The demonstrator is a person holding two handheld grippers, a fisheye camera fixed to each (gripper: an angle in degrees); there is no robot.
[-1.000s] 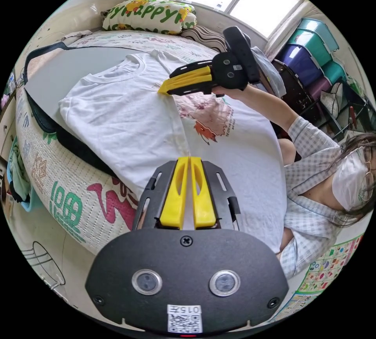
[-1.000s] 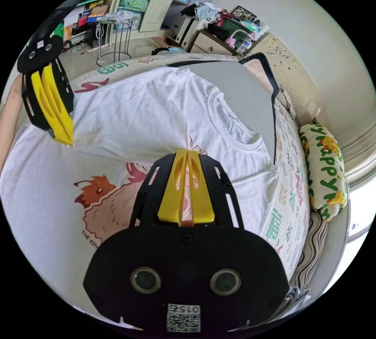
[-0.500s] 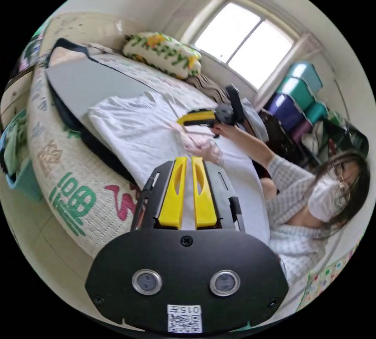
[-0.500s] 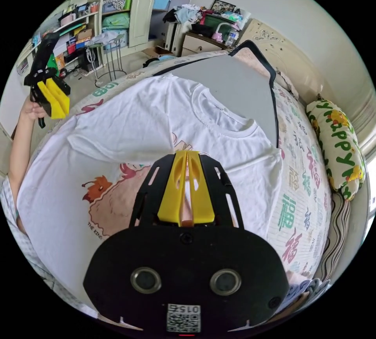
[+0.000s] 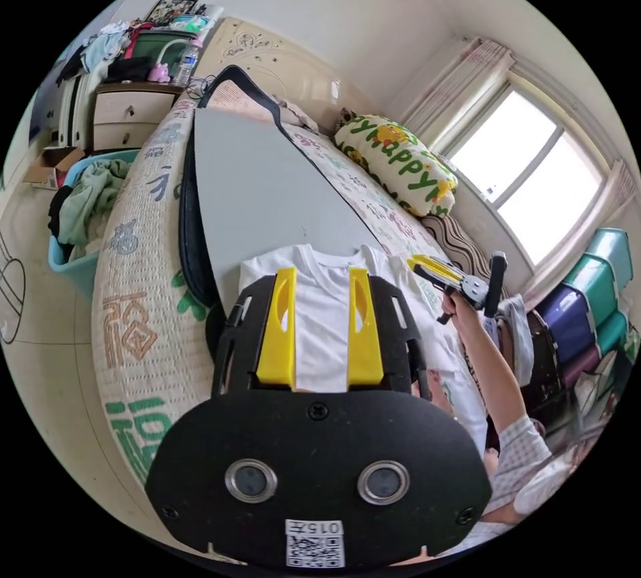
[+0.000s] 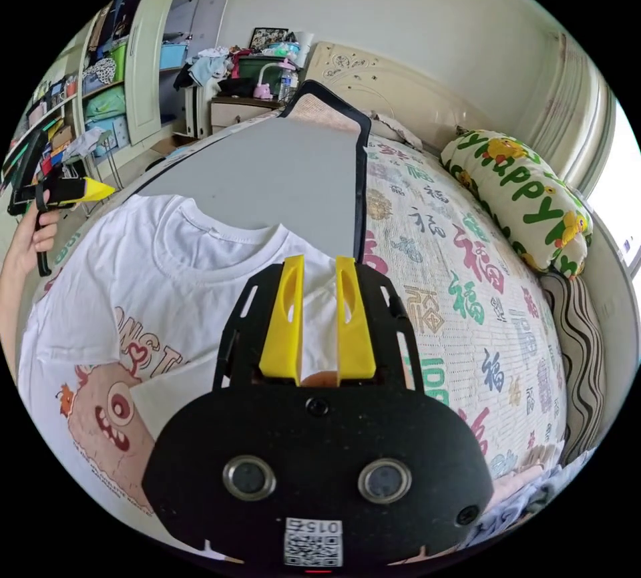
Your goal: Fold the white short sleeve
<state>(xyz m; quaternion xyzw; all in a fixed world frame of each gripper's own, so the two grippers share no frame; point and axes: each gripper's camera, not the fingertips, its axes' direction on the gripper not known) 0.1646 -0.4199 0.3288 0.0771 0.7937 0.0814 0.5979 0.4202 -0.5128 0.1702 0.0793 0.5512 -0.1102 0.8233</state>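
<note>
White short sleeve [image 6: 133, 284], lying print-up on the grey board [image 6: 267, 177] at centre-left; left gripper [image 5: 322, 271] and right gripper [image 6: 314, 261] both jaws parted, empty, raised; between folds, judged; next needs a fresh edge grip.

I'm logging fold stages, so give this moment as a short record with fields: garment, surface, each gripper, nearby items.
garment: white shirt, print side up, one side folded in
surface: grey board on the bed
left gripper: open, above the shirt's collar end, holding nothing
right gripper: open, over the shirt's sleeve side, holding nothing
nearby: pillow at the bed's head; basket of clothes on the floor
</note>
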